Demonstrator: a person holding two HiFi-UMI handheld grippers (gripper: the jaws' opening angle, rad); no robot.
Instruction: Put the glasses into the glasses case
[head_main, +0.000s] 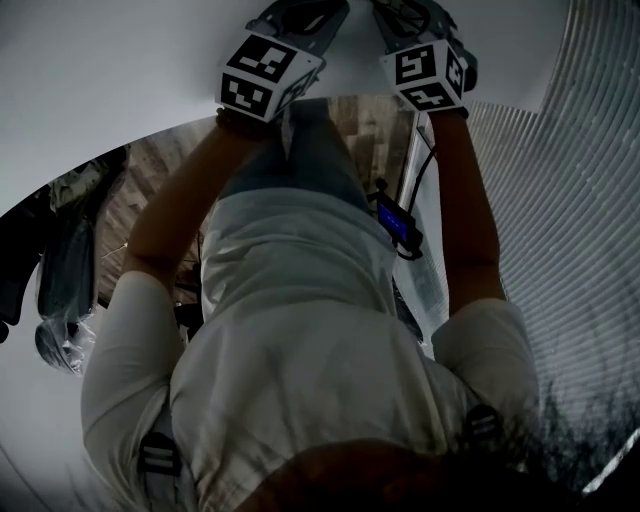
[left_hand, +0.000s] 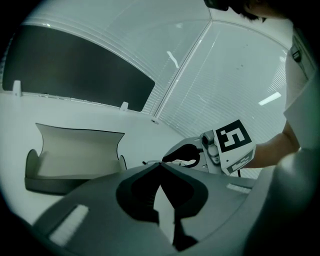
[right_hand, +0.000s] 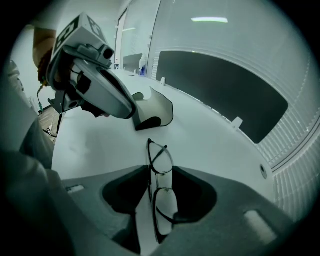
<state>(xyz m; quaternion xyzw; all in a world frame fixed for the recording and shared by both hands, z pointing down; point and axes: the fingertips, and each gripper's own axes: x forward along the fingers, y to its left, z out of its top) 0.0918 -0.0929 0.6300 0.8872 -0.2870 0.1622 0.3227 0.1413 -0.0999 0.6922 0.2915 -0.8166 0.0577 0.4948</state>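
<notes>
Glasses (right_hand: 162, 200) lie on the white table (right_hand: 215, 150) between the wide-open jaws of the right hand-held gripper (right_hand: 160, 169); neither pad presses them, and one lens reaches past the tips. Bare table stretches ahead to the open glasses case (right_hand: 152, 112); the table's edge runs along the left. Only the left gripper view shows the left hand-held gripper (left_hand: 160, 164), closed and empty. The frame is thin and dark, the lenses clear.
</notes>
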